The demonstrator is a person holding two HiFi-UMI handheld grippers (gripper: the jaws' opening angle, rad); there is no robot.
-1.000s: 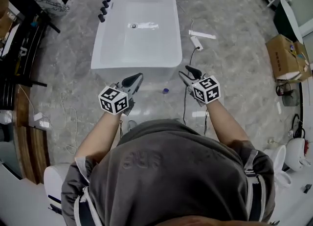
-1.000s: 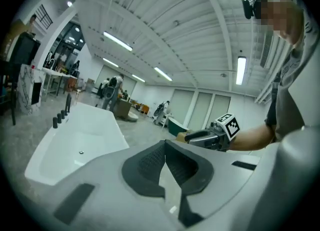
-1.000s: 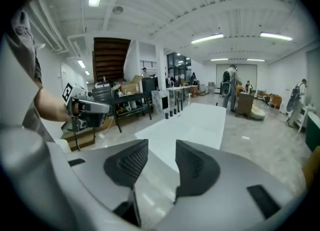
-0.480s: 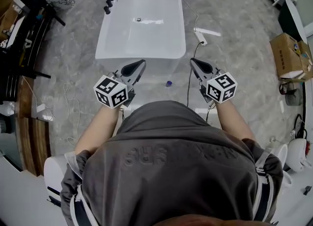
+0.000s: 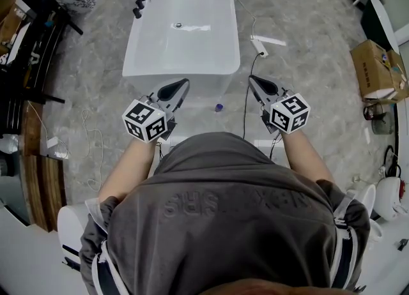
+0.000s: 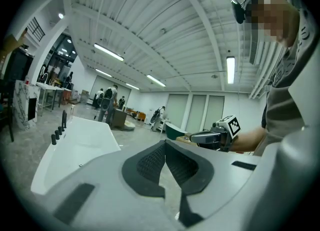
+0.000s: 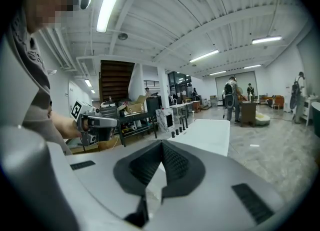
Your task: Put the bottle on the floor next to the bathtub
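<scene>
Bottle (image 5: 218, 106) upright on floor (image 5: 307, 45) nxt to bathtub (image 5: 182, 25) — cap up.

One bathtub (image 5: 182, 38), two hand-held grippers (image 5: 184, 83) (image 5: 252, 79)

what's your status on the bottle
Left gripper shut, empty. Right gripper shut, empty. Bottle on floor beside tub. Cable lies nearby, nothing blocking.

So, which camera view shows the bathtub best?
The head view: it looks down on nearly the whole bathtub, with its drain. The left gripper view shows part of it at a low angle; the right gripper view shows only a narrow part.
</scene>
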